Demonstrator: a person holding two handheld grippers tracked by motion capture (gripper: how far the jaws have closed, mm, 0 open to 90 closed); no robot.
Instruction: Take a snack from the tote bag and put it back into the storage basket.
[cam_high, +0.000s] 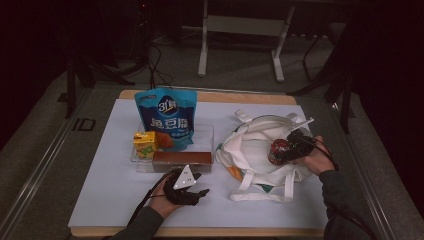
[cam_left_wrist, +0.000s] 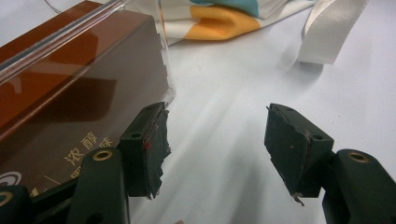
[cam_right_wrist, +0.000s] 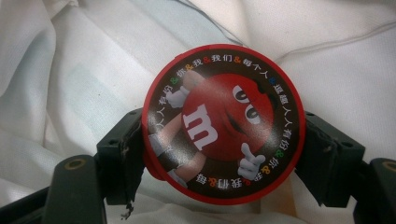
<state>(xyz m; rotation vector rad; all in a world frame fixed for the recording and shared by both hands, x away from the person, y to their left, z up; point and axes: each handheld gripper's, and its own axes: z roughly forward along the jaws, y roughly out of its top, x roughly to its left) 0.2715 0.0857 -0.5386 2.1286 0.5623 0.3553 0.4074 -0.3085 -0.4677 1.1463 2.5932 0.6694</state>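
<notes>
Right claw (cam_right_wrist: 224, 135) squeezes round red candy tub (cam_right_wrist: 223, 123) from both sides, holds it over open white cloth bag (cam_high: 250, 145). Bag lies on right part of desk (cam_high: 110, 190). Left claw (cam_left_wrist: 215, 149) wide, nothing between pads, low over desk just beside brown box (cam_left_wrist: 70, 102). Brown box sits in clear tray (cam_high: 205, 131) with blue snack pouch (cam_high: 166, 117) and yellow drink carton (cam_high: 145, 144).

High view dim, grainy, dark surroundings; both gripper views brighter, sharp, soft shadows, slight edge distortion.
</notes>
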